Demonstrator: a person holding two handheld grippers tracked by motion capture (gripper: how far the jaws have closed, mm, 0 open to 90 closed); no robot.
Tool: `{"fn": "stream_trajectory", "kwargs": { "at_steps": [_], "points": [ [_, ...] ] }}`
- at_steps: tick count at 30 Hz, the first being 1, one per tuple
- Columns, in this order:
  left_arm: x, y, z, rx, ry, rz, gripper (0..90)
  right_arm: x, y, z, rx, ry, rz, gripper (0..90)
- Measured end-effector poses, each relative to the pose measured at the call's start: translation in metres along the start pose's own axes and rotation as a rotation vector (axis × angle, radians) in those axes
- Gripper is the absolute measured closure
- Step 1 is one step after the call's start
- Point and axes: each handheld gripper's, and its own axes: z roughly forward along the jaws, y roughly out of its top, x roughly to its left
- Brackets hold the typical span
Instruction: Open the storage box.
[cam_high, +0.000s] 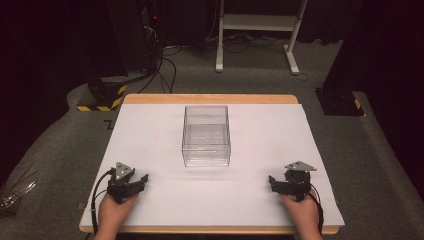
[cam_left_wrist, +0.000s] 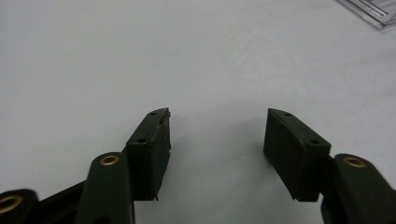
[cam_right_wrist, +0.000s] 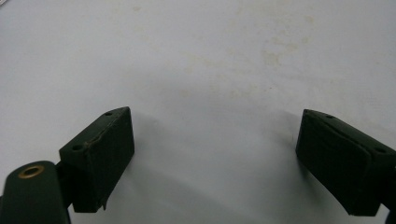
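Observation:
A clear plastic box (cam_high: 206, 135) stands empty near the middle of the white table top (cam_high: 160, 130). My left gripper (cam_high: 141, 181) rests low at the front left, held by a hand, well short of the box. Its jaws stand apart over bare white surface in the left gripper view, left gripper (cam_left_wrist: 217, 126), with a corner of the box (cam_left_wrist: 373, 11) at the top right. My right gripper (cam_high: 273, 182) rests at the front right, also in a hand. In the right gripper view, the right gripper (cam_right_wrist: 215, 128) has wide-spread jaws with nothing between them.
The table has a wooden rim (cam_high: 210, 99) at its far edge. Beyond it on the grey floor stand a white frame (cam_high: 257, 30), black equipment with cables (cam_high: 150, 45) and a yellow-striped base (cam_high: 102, 97). Another dark base (cam_high: 340, 102) sits at the right.

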Motion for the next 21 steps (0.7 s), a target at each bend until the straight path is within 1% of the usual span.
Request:
{"fn": "stream_trajectory", "kwargs": {
  "at_steps": [1,3,4,5,6,7,8,9,10,11,13,14,15,16,17,20,21],
  "points": [
    [-0.004,0.000,-0.002,-0.005,0.008,0.004,41.3,0.000,0.000,0.000,-0.001,0.001,0.003,11.2],
    [-0.007,0.000,-0.004,-0.012,-0.016,0.003,42.9,0.000,-0.001,0.000,-0.002,0.002,0.004,11.2],
    [-0.007,0.000,-0.004,-0.012,-0.016,0.003,43.2,0.000,-0.001,0.000,-0.002,0.002,0.004,11.2],
    [-0.011,0.000,-0.005,-0.019,-0.053,-0.022,43.3,0.000,-0.001,0.000,-0.004,0.002,0.004,11.3],
    [-0.012,0.001,-0.006,-0.023,-0.076,-0.033,43.6,0.000,-0.001,0.000,-0.004,0.002,0.004,11.2],
    [-0.012,0.001,-0.006,-0.023,-0.076,-0.033,44.2,0.000,-0.001,0.000,-0.004,0.002,0.004,11.2],
    [-0.015,0.003,-0.006,-0.031,-0.102,-0.037,45.0,0.000,-0.001,0.000,-0.004,0.002,0.005,11.2],
    [-0.015,0.003,-0.006,-0.031,-0.102,-0.037,45.7,0.000,-0.001,0.000,-0.004,0.002,0.005,11.2],
    [-0.018,0.005,-0.007,-0.031,-0.103,-0.013,45.9,0.000,-0.001,0.000,-0.004,0.003,0.005,11.2],
    [-0.020,0.006,-0.007,-0.031,-0.103,-0.009,46.7,0.000,-0.001,0.000,-0.004,0.003,0.005,11.2],
    [-0.022,0.009,-0.007,-0.038,-0.112,-0.014,47.2,0.000,-0.001,0.000,-0.005,0.003,0.005,11.2],
    [-0.023,0.010,-0.008,-0.046,-0.124,-0.031,48.7,0.000,-0.001,0.000,-0.005,0.004,0.006,11.3],
    [-0.023,0.010,-0.008,-0.046,-0.124,-0.031,48.8,0.000,-0.001,0.000,-0.002,0.004,0.009,11.3],
    [-0.025,0.013,-0.009,-0.060,-0.137,-0.037,48.8,0.000,-0.001,0.000,-0.003,0.003,0.008,11.3],
    [-0.025,0.013,-0.009,-0.060,-0.137,-0.037,48.8,0.000,-0.001,0.000,-0.003,0.003,0.008,11.3],
    [-0.030,0.016,-0.009,-0.077,-0.160,-0.037,48.8,0.000,-0.001,0.000,-0.004,0.002,0.007,11.3],
    [-0.030,0.016,-0.009,-0.077,-0.160,-0.037,48.8,0.000,-0.001,0.000,-0.004,0.002,0.007,11.3]
  ]
}}
